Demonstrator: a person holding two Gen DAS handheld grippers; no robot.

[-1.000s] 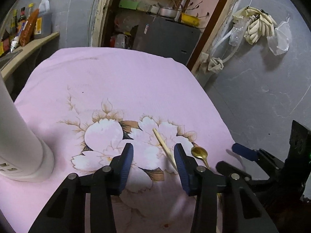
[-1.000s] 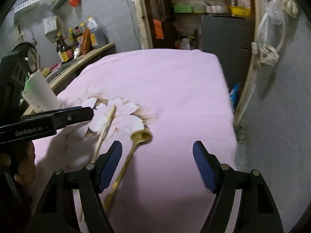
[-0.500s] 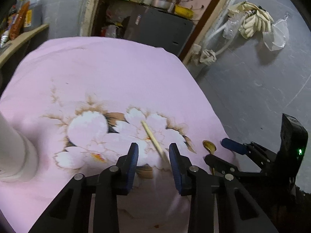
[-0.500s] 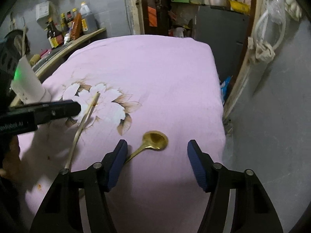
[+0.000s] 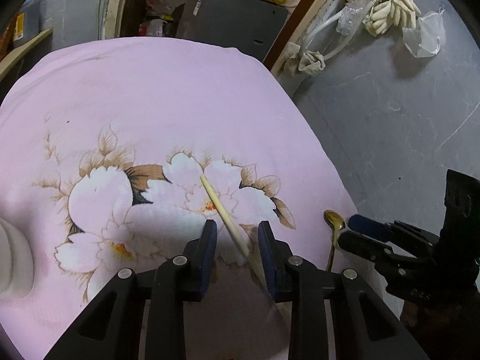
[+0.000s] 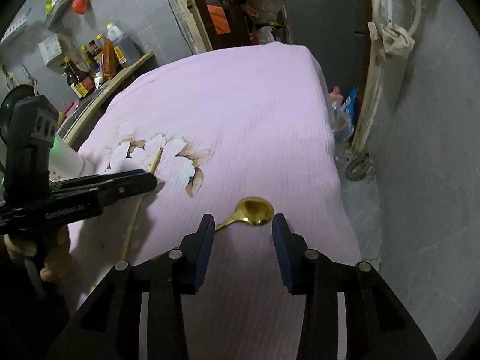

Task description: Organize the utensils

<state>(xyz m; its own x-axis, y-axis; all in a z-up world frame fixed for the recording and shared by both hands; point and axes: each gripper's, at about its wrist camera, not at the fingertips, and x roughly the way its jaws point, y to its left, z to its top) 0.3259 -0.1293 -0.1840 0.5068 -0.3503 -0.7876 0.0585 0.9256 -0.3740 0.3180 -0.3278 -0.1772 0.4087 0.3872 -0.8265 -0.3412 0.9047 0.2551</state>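
A pale wooden chopstick (image 5: 216, 198) lies slantwise on the flower print. Its near part runs between the jaws of my left gripper (image 5: 237, 228), which are closing; a gap still shows beside the stick. A gold spoon (image 6: 255, 211) lies near the cloth's right edge. Its bowl sits just past the tips of my right gripper (image 6: 243, 220), and its neck runs in by the left fingertip; those jaws are closing too, not touching it. The right gripper (image 5: 360, 231) shows beside the spoon (image 5: 334, 220) in the left wrist view. The left gripper (image 6: 150, 180) covers part of the chopstick (image 6: 156, 157).
A pink flowered cloth (image 5: 150, 90) covers the table, dropping off at the right onto a grey floor. A white cylindrical holder (image 5: 12, 255) stands at the left edge, seen again as a white holder (image 6: 69, 156). Sauce bottles (image 6: 90, 69) crowd a shelf at the back left.
Both grippers have moved forward and tipped down while their jaws narrowed. The chopstick now lies between the left jaws, and the spoon's bowl has come up to the right fingertips.
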